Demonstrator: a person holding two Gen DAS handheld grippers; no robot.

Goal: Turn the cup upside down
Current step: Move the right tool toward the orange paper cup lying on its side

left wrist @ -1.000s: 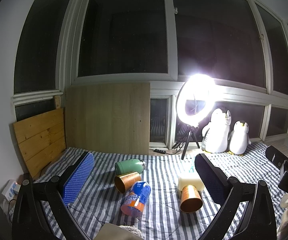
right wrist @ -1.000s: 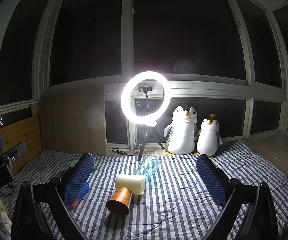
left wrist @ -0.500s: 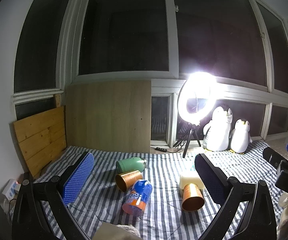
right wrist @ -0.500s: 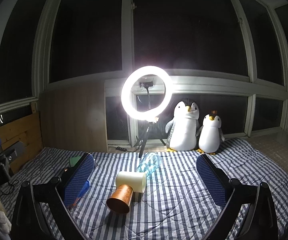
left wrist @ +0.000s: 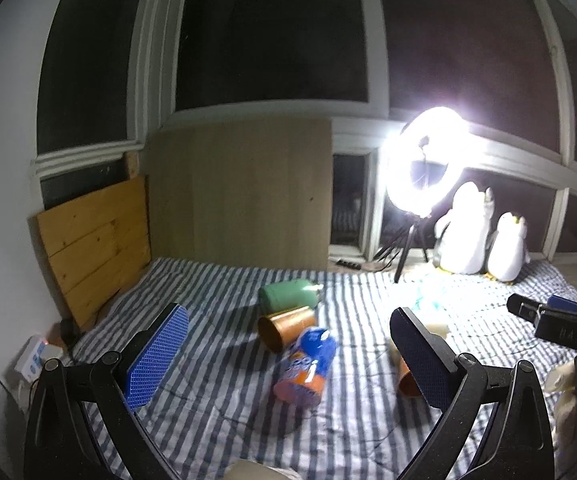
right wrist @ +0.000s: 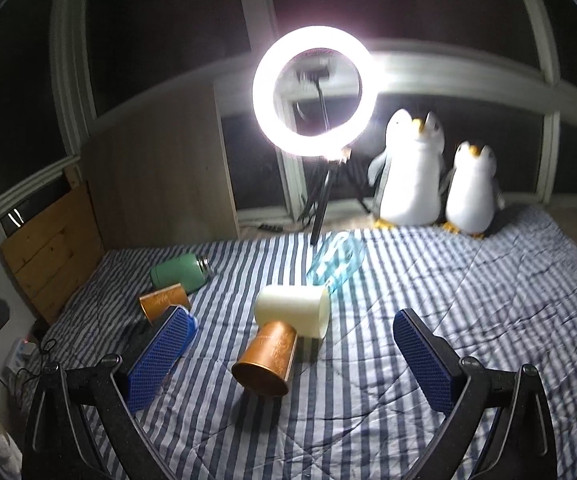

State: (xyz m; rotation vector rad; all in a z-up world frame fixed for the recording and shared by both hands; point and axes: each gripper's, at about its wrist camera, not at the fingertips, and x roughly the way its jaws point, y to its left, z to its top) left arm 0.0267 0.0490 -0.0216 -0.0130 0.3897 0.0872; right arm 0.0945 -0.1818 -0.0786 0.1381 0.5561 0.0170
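1. On the striped bed [right wrist: 428, 320]: copper cup [right wrist: 266, 354] lying on its side, mouth toward the camera, base touching a cream cylinder [right wrist: 292, 308].
2. Farther left: second copper cup [left wrist: 286, 326], green flask [left wrist: 288, 294], blue-orange can [left wrist: 306, 366], all toppled.
3. Right tongs [right wrist: 288, 364] spread wide, gripping nothing, framing the nearer cup.
4. Left tongs [left wrist: 284, 364] likewise released, hovering over the can.
5. Step in hand, judging by the pose: approach before the grasp.
6. Next move likely calls for lowering around the cup's wall, clamping, then rotating mouth-down.
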